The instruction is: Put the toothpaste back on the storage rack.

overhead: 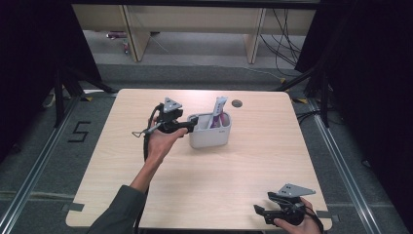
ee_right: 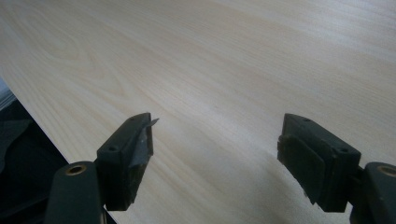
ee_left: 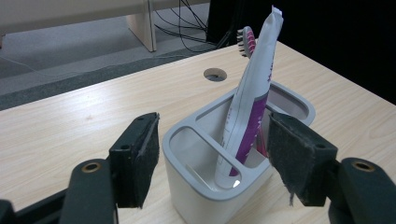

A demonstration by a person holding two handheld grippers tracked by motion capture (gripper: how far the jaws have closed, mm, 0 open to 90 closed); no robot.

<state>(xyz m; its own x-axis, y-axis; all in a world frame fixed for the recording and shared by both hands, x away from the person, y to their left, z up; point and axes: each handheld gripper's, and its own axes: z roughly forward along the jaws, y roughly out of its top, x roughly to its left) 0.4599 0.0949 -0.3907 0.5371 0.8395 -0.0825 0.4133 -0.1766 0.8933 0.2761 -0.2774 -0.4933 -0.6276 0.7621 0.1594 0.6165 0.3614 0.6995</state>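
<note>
A pale grey two-compartment holder stands at the middle back of the wooden table. A white and purple toothpaste tube leans in it, and a toothbrush head pokes up behind the tube. My left gripper is at the holder's left side. In the left gripper view, the left gripper is open, its pads flanking the near corner of the holder without pressing on it. My right gripper rests near the table's front right edge. The right gripper view has the right gripper open over bare wood.
A round cable hole lies in the tabletop just behind the holder. The table's front edge runs close under the right gripper. Desk legs and loose cables stand on the floor beyond the table.
</note>
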